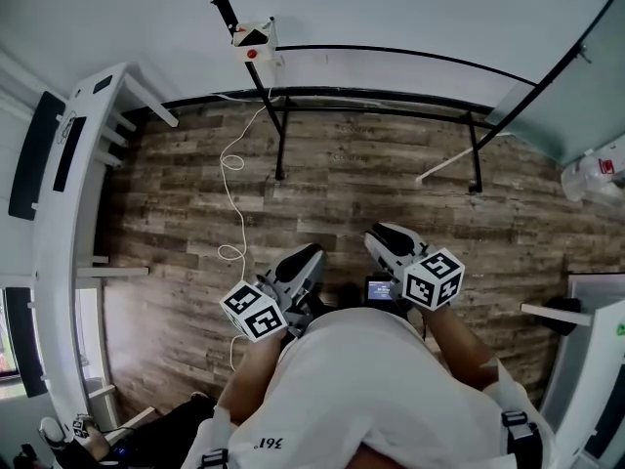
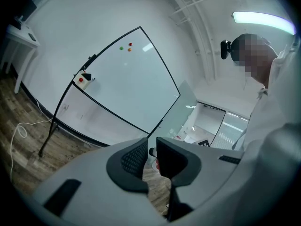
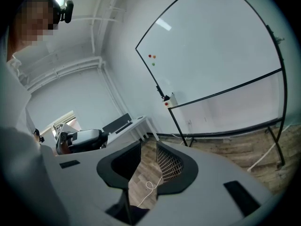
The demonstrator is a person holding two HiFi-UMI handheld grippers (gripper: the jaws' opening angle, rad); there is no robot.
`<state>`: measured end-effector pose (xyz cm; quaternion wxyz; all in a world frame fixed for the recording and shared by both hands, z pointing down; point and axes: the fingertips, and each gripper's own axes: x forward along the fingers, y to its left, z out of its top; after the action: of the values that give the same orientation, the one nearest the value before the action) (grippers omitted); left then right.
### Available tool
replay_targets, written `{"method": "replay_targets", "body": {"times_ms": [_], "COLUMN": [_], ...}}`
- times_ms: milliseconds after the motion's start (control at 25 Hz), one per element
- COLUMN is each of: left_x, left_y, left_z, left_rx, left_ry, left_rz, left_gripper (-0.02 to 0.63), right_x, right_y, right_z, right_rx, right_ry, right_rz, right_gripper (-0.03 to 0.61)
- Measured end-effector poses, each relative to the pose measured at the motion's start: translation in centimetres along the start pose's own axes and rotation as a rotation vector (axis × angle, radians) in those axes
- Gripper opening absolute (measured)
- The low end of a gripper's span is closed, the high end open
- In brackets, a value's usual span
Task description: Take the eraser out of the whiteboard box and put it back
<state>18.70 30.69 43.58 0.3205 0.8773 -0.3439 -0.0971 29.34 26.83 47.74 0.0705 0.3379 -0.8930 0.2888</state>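
The whiteboard stands on a black frame across the wooden floor, far from both grippers. At its left edge hangs the small white whiteboard box with a red dot; a dark piece in it looks like the eraser. The box also shows in the left gripper view and the right gripper view. My left gripper and right gripper are held close to the person's chest. The left gripper shows a narrow empty gap. The right gripper stands partly open and empty.
A white cable snakes over the floor from the board's foot. White desks line the left side, and white furniture and plastic bottles sit at the right. Small magnets stick to the board.
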Motion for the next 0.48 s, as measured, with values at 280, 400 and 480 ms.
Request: {"method": "replay_targets", "body": {"times_ms": [280, 400, 480], "left_x": [-0.1, 0.0, 0.5], "left_y": [2.7, 5.0, 6.4], "left_z": [1.5, 2.6, 3.8], "left_rx": [-0.006, -0.027, -0.030], "left_ry": [-0.010, -0.011, -0.008], "left_rz": [0.009, 0.014, 0.000], "left_gripper": [0.048, 0.048, 0.048], "right_x": [3.1, 5.3, 6.9], "right_y": [-0.2, -0.3, -0.6], "right_z": [1.0, 1.6, 2.2], "right_rx": [-0.005, -0.006, 0.000], "right_ry": [0.007, 0.008, 0.008], "right_rz": [0.009, 0.007, 0.000], "right_gripper": [0.104, 0.104, 0.104]}}
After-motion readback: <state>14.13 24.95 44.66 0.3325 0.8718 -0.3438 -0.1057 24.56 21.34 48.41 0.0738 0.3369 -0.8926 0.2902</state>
